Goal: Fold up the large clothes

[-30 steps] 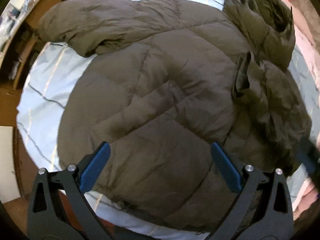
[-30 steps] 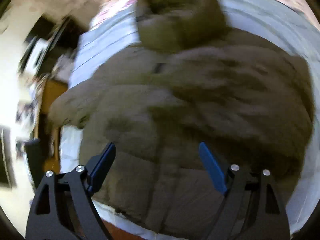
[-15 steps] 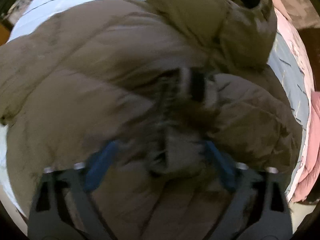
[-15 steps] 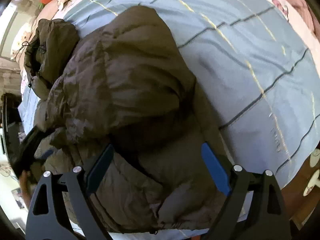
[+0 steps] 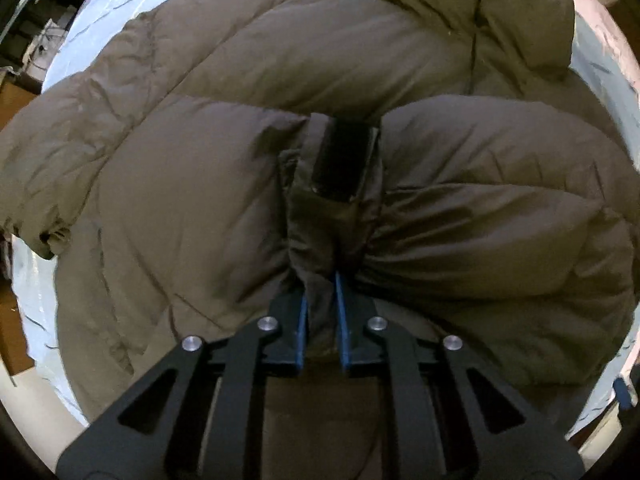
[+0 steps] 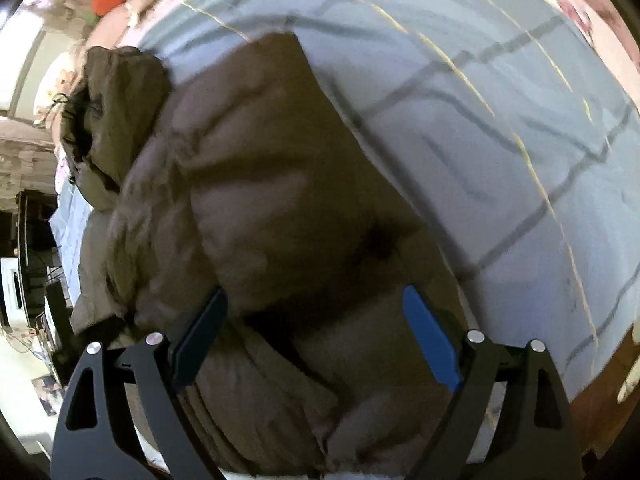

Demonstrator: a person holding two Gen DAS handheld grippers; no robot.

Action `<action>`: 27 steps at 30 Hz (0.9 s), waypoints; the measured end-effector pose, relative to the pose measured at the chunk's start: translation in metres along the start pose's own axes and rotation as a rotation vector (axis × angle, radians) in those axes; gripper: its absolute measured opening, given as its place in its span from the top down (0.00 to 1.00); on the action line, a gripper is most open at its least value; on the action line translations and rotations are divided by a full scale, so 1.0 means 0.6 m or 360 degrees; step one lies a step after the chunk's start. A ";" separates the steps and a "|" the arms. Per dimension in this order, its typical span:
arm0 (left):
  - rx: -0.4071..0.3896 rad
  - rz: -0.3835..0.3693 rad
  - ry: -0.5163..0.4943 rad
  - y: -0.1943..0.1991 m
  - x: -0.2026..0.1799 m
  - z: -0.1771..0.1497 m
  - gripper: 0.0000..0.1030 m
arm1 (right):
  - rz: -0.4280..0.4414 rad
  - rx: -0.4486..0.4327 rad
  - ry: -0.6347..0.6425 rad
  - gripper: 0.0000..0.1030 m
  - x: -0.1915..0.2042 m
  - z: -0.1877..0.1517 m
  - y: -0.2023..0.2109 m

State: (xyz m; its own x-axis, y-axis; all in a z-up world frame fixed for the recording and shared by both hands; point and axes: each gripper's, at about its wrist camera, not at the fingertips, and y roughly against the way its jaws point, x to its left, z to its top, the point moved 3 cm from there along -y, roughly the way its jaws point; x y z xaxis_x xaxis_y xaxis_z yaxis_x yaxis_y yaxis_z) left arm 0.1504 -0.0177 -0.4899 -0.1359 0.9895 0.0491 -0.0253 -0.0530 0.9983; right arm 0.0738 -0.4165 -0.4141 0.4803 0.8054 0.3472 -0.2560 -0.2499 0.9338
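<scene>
Your left claw (image 5: 320,300) is clamped on a thin pleat of the jacket (image 5: 192,184), at the cuff end of the right-hand sleeve (image 5: 500,240), just below the dark cuff tab (image 5: 340,160). The jacket lies spread on the bed (image 6: 480,140), filling the left wrist view; its other sleeve (image 5: 44,208) trails off toward 9 o'clock, and the hood (image 5: 500,8) sits up at 1 o'clock.

The bite is small and the fabric looks slick and puffy. If you pull fast or sideways, I expect the pleat to slip out between the pads (image 5: 301,320) and the sleeve to flop back. A hard tug could also drag the whole jacket across the bed rather than fold it.

Your right claw (image 6: 316,336) hangs spread wide over the jacket's lower edge, gripping nothing; that view is blurred. In it the hood lies at 10 o'clock and bare bed runs from 12 to 3 o'clock. With that side unpinned, the body may bunch or shift as the sleeve crosses. If you close there, you may catch several layers and spoil the fold.
</scene>
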 end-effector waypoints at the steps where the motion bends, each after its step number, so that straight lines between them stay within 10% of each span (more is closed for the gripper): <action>1: -0.0012 0.0010 -0.0018 0.002 -0.003 0.001 0.86 | 0.0036 -0.0030 0.0048 0.13 0.014 0.015 -0.002; 5: -0.0074 0.0087 -0.0130 0.007 -0.028 0.010 0.79 | 0.0061 -0.0075 0.0455 0.17 0.119 0.042 -0.070; 8: -0.0071 0.0082 -0.0134 0.005 -0.032 0.012 0.74 | -0.0262 0.0014 0.0597 0.32 0.108 0.061 -0.156; 10: -0.0064 0.0025 -0.0114 0.003 -0.031 0.013 0.54 | -0.0350 -0.0002 0.0516 0.32 0.054 0.084 -0.174; 13: -0.0020 -0.0088 -0.0137 -0.010 -0.050 0.030 0.48 | -0.0567 -0.0038 0.0360 0.05 -0.023 0.122 -0.174; 17: -0.0023 -0.0024 -0.0205 -0.023 -0.063 0.057 0.51 | -0.0339 0.0034 0.0162 0.14 -0.050 0.152 -0.146; 21: -0.0173 -0.0064 -0.0117 0.031 -0.026 0.096 0.53 | -0.0159 -0.0311 0.0223 0.19 -0.005 0.197 -0.033; 27: -0.0205 -0.0093 -0.0129 0.037 -0.028 0.132 0.55 | -0.0240 -0.0263 0.0479 0.40 0.085 0.250 -0.109</action>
State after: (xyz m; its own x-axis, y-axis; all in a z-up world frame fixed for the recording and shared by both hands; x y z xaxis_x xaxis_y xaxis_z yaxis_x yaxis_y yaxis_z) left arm 0.2306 -0.0251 -0.4660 -0.0502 0.9987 -0.0016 -0.1581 -0.0063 0.9874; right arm 0.2411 -0.4395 -0.4445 0.2610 0.9547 0.1431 -0.3451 -0.0462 0.9374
